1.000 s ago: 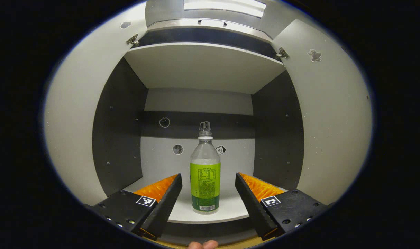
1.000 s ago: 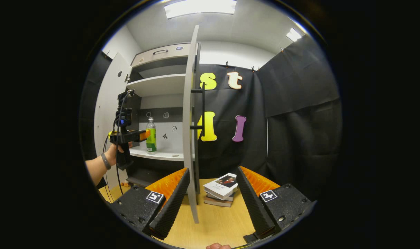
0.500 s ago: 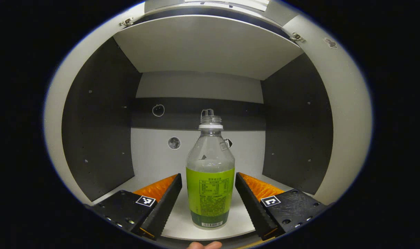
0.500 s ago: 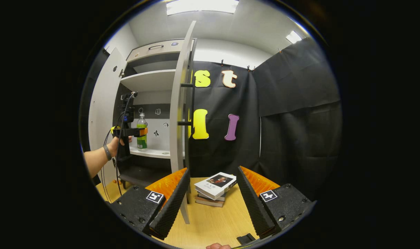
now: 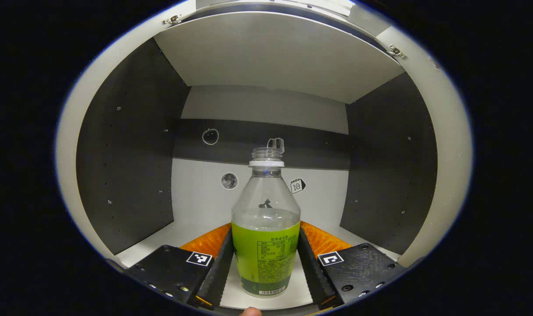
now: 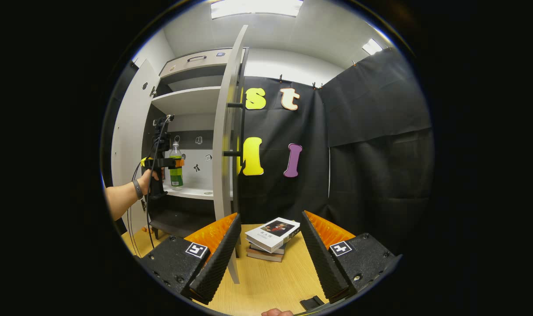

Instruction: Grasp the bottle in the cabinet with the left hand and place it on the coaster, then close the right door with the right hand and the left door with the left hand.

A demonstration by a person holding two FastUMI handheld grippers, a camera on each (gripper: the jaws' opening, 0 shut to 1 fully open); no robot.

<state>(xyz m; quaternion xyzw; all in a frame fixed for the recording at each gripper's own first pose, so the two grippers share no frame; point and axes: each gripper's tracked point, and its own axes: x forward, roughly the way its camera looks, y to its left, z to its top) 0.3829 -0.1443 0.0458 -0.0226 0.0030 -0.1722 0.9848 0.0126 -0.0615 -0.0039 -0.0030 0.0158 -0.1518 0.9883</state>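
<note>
In the left gripper view, the left gripper (image 5: 265,263) is seen closed onto the bottle (image 5: 266,228), with one black ribbed finger pressed against each side of the green label. The clear plastic bottle is stood upright on the white shelf (image 5: 183,230) of the cabinet (image 5: 126,158), uncapped, with its upper part empty; what lies behind the label cannot be told. Small stickers (image 5: 229,181) are seen on the back panel behind the bottle, and the compartment is closed above by another white shelf board (image 5: 271,57).

In the right gripper view, the left door (image 6: 128,131) is swung wide open at the far left. Beside it, the hand (image 6: 145,180) holding the left gripper (image 6: 175,163) is reached into the cabinet (image 6: 192,101), and the bottle (image 6: 175,164) is clamped at mid-height while its base is still at the shelf. The right door (image 6: 226,145) is stood open edge-on, its black handle (image 6: 239,129) faced toward the cloth wall. The right gripper (image 6: 270,250) is held with its fingers spread wide and nothing between them, above the wooden table (image 6: 271,281). A stack of books (image 6: 271,239) is laid on the table beyond it
</note>
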